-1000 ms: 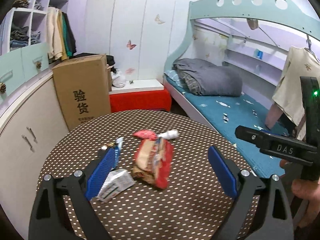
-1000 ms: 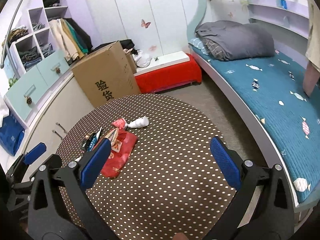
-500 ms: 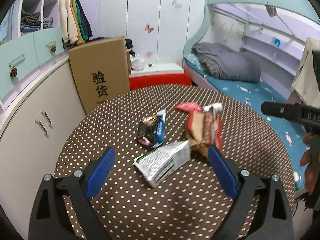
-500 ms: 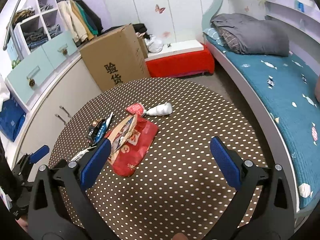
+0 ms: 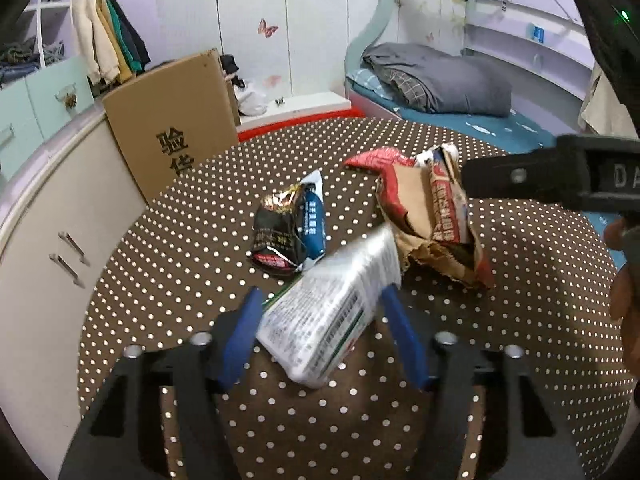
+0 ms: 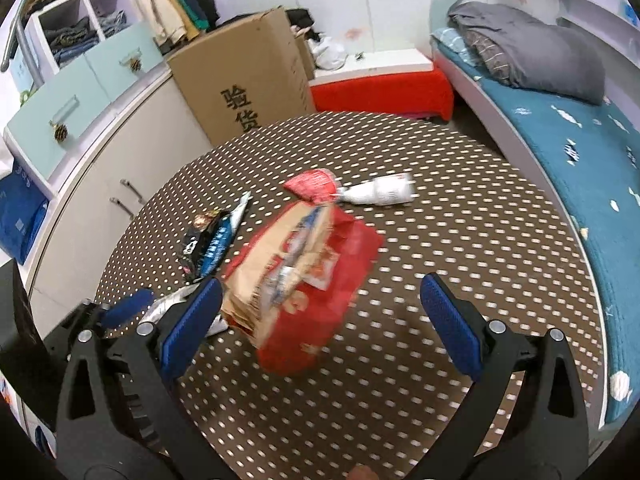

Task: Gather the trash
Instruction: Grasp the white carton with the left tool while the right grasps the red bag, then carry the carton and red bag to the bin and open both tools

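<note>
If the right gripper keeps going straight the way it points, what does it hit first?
Most likely the red and brown snack bag, lying on the dotted table just ahead of the open right gripper, nearer its left finger. Depth is uncertain with the blur.

Both tongs share one build. The left tongs (image 5: 320, 332) have matte black angular arms with triangular cut-outs, silver round screws at the joints, and long blue ribbed pads on the inner faces of the fingers (image 5: 404, 340). The right tongs (image 6: 320, 320) show the same black frame, silver screws and blue pads. To the right of the left tongs, the other tool's black body bears white letters, seemingly "DA", with a green light above; bare skin of a hand (image 5: 624, 280) shows at that edge.
</note>
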Tool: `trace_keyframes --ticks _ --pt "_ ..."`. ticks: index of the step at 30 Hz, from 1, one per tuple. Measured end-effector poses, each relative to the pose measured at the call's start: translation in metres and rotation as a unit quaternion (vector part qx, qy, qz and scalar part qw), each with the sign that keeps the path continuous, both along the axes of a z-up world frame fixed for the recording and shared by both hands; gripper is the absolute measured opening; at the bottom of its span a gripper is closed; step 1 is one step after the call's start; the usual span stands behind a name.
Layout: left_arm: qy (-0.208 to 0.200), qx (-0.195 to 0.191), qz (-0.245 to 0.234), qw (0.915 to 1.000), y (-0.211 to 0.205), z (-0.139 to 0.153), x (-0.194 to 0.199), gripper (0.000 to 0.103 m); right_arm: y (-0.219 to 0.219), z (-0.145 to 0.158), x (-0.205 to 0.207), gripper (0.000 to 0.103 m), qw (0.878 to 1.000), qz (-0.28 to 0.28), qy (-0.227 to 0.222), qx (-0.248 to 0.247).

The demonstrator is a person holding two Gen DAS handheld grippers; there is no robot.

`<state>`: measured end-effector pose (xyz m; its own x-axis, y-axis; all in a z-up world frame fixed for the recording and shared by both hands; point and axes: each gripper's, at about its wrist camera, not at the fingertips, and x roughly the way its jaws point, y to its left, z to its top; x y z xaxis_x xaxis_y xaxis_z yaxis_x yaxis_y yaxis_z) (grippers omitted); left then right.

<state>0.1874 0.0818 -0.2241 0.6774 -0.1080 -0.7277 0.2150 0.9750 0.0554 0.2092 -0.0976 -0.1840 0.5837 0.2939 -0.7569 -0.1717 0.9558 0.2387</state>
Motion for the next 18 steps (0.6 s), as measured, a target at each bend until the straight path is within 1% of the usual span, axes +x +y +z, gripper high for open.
trace_keyframes --ticks 3,5,7,8,9,10,11,12,13,14,16,18 --pt "0.001 -0.012 0.008 0.9999 0.003 0.0 0.001 0.055 0.016 -0.01 0.01 0.097 1.0 0.001 0.016 -0.007" --pt "0.002 -0.013 0.012 0.9998 0.003 0.0 -0.001 0.054 0.022 -0.02 0.016 0.097 0.999 -0.007 0.024 -0.02" --pt "0.002 -0.011 0.016 0.9998 0.001 0.0 -0.002 0.055 0.023 -0.031 0.019 0.097 0.999 -0.014 0.035 -0.019" --pt "0.0 -0.008 0.021 0.9997 0.001 0.0 -0.002 0.056 0.024 -0.034 0.018 0.097 0.999 -0.012 0.035 -0.019" --pt "0.001 -0.006 0.027 0.9996 0.001 -0.001 0.0 0.062 0.023 -0.037 0.017 0.097 0.999 -0.008 0.033 -0.017" --pt "0.001 -0.006 0.03 0.9995 0.001 -0.002 0.001 0.064 0.02 -0.039 0.015 0.093 0.999 -0.004 0.031 -0.01" --pt "0.002 -0.01 0.03 0.9995 0.001 -0.002 0.002 0.064 0.017 -0.04 0.012 0.089 1.0 -0.002 0.023 -0.006" --pt "0.007 -0.017 0.03 0.9994 0.001 -0.004 0.004 0.064 0.012 -0.039 0.009 0.078 1.0 -0.005 0.017 -0.01" --pt "0.012 -0.021 0.029 0.9993 0.001 -0.006 0.006 0.063 0.007 -0.039 0.008 0.067 1.0 -0.006 0.019 -0.003" --pt "0.017 -0.023 0.031 0.9991 0.0 -0.009 0.008 0.06 0.0 -0.038 0.007 0.062 1.0 -0.007 0.022 0.006" --pt "0.017 -0.029 0.034 0.9989 0.0 -0.008 0.009 0.057 -0.013 -0.037 0.004 0.062 1.0 -0.005 0.022 0.01" --pt "0.02 -0.043 0.034 0.9983 -0.002 -0.008 0.007 0.056 -0.026 -0.037 -0.001 0.062 1.0 -0.006 0.022 0.017"
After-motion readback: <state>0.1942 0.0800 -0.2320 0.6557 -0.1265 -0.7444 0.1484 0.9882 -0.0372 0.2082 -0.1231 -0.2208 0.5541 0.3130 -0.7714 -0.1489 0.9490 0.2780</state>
